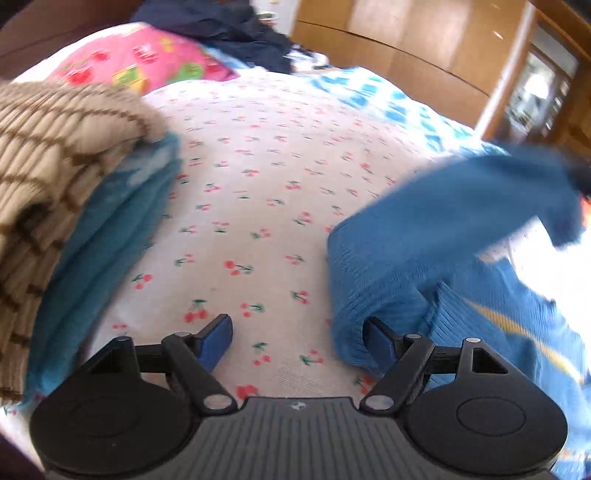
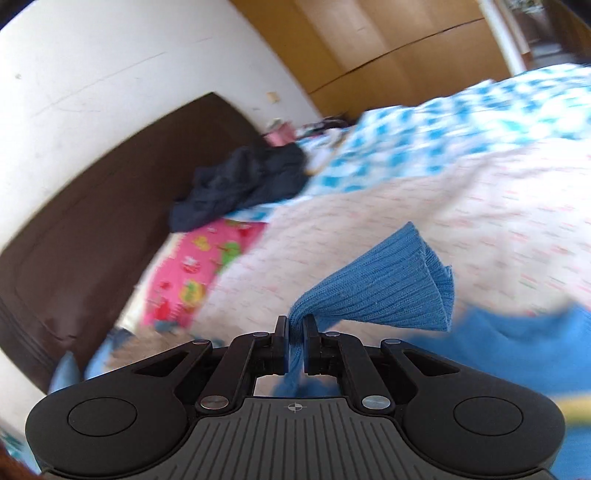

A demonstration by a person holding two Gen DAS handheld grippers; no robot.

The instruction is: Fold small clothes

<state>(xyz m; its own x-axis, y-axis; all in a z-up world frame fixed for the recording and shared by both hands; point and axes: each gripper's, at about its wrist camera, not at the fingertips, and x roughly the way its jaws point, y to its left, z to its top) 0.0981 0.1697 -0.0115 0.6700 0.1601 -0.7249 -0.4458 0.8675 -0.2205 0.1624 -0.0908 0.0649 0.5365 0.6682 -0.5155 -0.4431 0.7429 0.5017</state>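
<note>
Left gripper point(image 1: 297, 341) angled down over the cherry-print bedsheet point(image 1: 258, 177), jaws spread wide with nothing between them. Right-hand finger point(image 1: 378, 341) just beside the near edge of the blue knit sweater point(image 1: 424, 236), perhaps brushing it; hard to tell through the blur. Sweater heaped on the right of the sheet, one part drawn up and away to the far right.

Right gripper point(image 2: 295, 345) tilted less steeply, rolled so the bed slants across its view, jaws pinched tight on a ribbed blue cuff or hem point(image 2: 384, 291) of that sweater, the knit fanning out beyond the fingertips above the sheet.

On the left, a folded stack: beige striped knit point(image 1: 55, 155) atop a teal folded cloth point(image 1: 110, 229). Farther off, a pink pillow point(image 1: 147, 59) and a dark garment point(image 1: 229, 29) by the brown headboard point(image 2: 74, 221).
</note>
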